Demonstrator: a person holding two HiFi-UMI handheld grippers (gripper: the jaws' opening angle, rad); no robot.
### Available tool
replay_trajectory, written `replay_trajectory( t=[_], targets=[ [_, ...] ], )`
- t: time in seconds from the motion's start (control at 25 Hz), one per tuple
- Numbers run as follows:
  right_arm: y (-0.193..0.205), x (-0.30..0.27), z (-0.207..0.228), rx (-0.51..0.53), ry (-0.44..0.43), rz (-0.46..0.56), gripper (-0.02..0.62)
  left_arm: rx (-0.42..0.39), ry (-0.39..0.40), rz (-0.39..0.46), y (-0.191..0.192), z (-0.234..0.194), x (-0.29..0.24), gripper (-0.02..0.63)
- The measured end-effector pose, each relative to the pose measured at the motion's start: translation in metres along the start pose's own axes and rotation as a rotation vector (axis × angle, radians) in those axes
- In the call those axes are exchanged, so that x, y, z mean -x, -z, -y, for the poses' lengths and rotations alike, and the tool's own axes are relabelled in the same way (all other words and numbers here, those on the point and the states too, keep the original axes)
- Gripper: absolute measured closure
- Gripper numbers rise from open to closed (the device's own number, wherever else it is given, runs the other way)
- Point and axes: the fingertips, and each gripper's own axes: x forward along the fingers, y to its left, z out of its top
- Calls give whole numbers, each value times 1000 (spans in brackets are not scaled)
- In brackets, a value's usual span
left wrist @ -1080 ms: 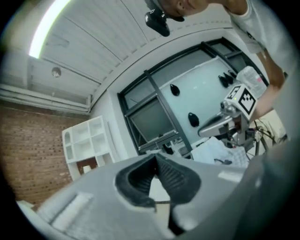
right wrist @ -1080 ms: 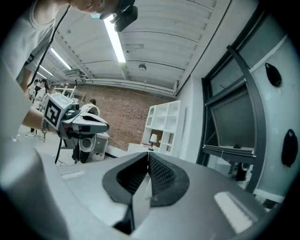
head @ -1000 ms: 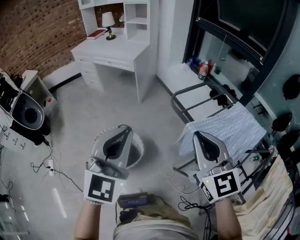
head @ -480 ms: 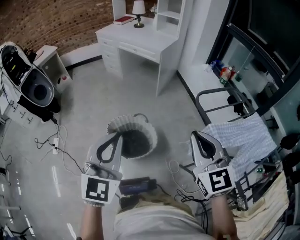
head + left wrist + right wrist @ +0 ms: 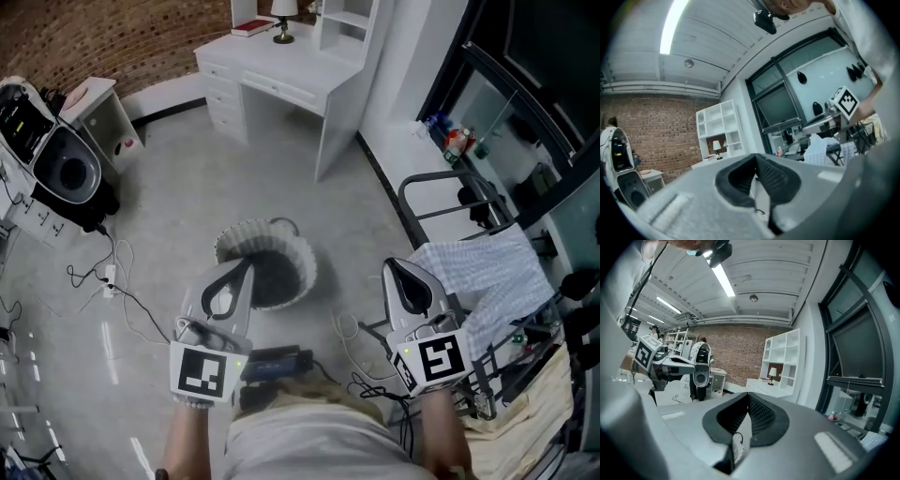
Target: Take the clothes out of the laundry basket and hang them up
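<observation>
Both pairs of fingers are clenched shut on nothing. My left gripper [image 5: 245, 266] hangs above the near rim of the laundry basket [image 5: 302, 255] on the floor [image 5: 169, 206], with dark clothes [image 5: 277, 281] inside. My right gripper [image 5: 394, 270] is well right of it, beside a checked cloth [image 5: 487, 272].

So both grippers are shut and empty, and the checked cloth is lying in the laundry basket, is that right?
Not quite: the head view shows the checked cloth draped over the drying rack at the right, not in the laundry basket. The left gripper and right gripper are indeed shut and empty.
</observation>
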Motion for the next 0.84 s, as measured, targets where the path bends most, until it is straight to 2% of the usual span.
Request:
replay_trajectory(
  t=[0.84],
  targets=[
    [3, -9, 1, 5, 30, -27, 591, 11, 53, 52, -7, -3, -24, 612]
  ],
)
